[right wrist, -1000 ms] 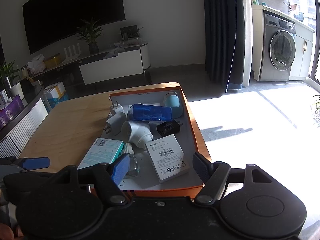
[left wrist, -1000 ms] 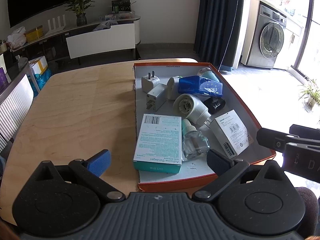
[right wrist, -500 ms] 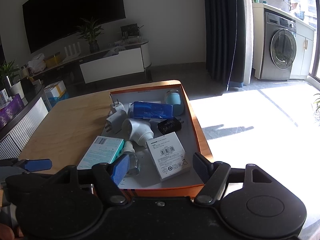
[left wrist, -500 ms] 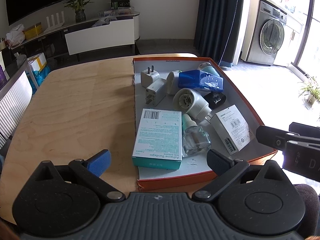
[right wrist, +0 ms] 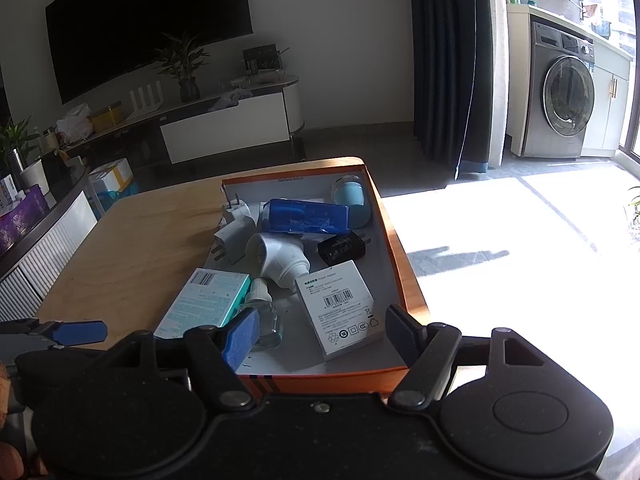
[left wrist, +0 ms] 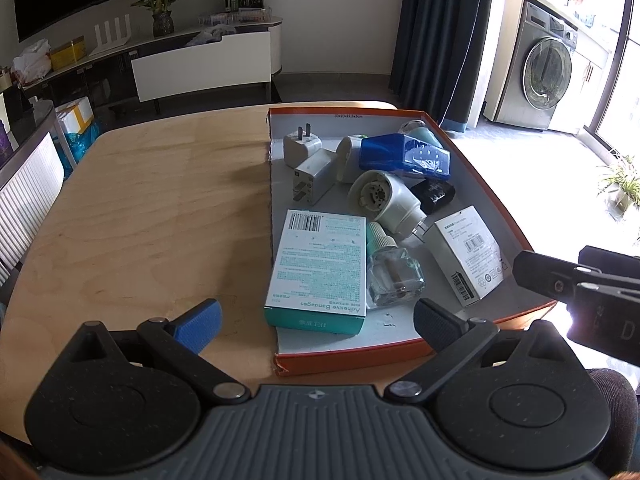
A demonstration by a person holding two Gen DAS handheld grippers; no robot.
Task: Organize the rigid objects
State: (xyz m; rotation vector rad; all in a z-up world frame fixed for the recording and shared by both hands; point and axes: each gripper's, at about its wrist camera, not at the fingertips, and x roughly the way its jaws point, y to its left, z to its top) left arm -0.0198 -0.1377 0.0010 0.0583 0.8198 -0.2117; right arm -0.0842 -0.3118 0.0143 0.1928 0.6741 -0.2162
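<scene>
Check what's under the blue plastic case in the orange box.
The blue plastic case rests on a round white plug-in unit and a pale teal cylinder, inside the orange box. Anything directly beneath is hidden.

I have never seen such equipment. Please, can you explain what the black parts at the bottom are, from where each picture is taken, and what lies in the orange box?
Each picture comes from a camera on a hand-held gripper, looking along its two fingers. The left gripper and the right gripper are both open and hold nothing. On the wooden table stands a shallow orange cardboard box. Inside lie a teal-and-white bandage carton, a clear glass bottle, a white barcode-labelled adapter carton, a blue plastic pack, white plugs and a small black block.
</scene>
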